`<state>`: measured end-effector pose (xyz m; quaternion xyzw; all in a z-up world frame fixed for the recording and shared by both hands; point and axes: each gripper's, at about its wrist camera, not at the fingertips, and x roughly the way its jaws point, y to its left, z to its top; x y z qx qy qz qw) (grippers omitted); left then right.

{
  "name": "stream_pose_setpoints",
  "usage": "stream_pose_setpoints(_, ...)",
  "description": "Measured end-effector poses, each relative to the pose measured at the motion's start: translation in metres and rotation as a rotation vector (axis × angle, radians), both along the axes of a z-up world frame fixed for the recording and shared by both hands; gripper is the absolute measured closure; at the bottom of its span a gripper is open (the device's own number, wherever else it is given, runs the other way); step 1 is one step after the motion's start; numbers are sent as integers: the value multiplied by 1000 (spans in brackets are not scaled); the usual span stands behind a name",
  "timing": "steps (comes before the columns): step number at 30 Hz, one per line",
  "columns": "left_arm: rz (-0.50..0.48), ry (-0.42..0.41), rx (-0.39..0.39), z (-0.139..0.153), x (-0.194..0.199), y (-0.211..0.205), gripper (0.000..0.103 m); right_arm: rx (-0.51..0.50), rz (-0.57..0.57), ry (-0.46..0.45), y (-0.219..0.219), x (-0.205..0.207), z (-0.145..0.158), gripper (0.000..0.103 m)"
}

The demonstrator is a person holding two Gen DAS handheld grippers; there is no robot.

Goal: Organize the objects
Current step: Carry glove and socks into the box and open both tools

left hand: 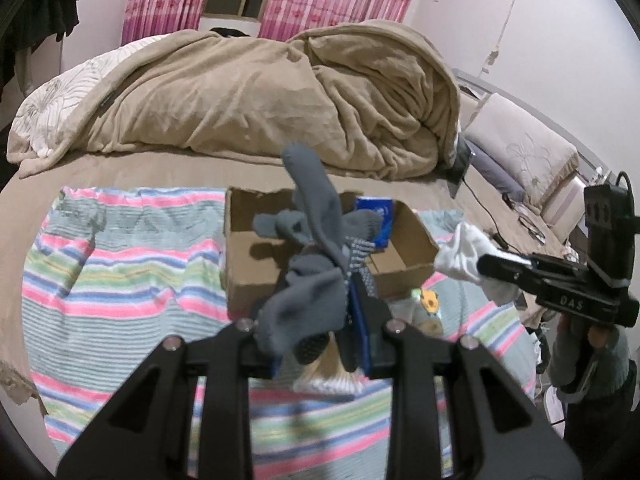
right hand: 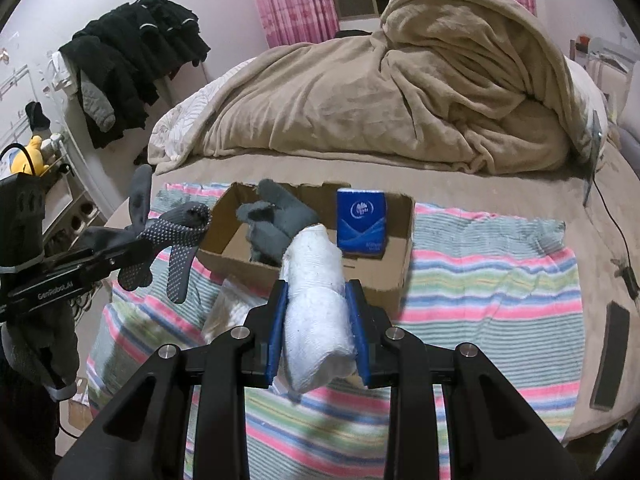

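My left gripper (left hand: 320, 304) is shut on a grey dotted glove (left hand: 316, 280) and holds it in the air in front of an open cardboard box (left hand: 416, 256). It also shows at the left of the right wrist view (right hand: 152, 240). My right gripper (right hand: 318, 300) is shut on a rolled white cloth (right hand: 316, 300), held just in front of the box (right hand: 392, 276); it shows at the right of the left wrist view (left hand: 464, 258). In the box lie another grey glove (right hand: 276, 220) and an upright blue tissue pack (right hand: 361, 222).
The box stands on a striped towel (right hand: 500, 272) spread over a bed with a heaped beige blanket (right hand: 400, 92). A clear plastic bag (right hand: 232, 308) lies before the box. A dark phone (right hand: 610, 348) and a cable (right hand: 616, 232) lie at the right. Clothes (right hand: 132, 52) hang at the left.
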<state>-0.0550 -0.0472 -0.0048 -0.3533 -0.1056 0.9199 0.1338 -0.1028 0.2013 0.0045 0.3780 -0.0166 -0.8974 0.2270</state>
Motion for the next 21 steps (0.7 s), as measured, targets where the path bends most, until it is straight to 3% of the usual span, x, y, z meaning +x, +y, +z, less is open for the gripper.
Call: stream_pose_setpoints(21,56,-8,-42,-21,-72,-13,74,17,17,6,-39,-62,-10,72)
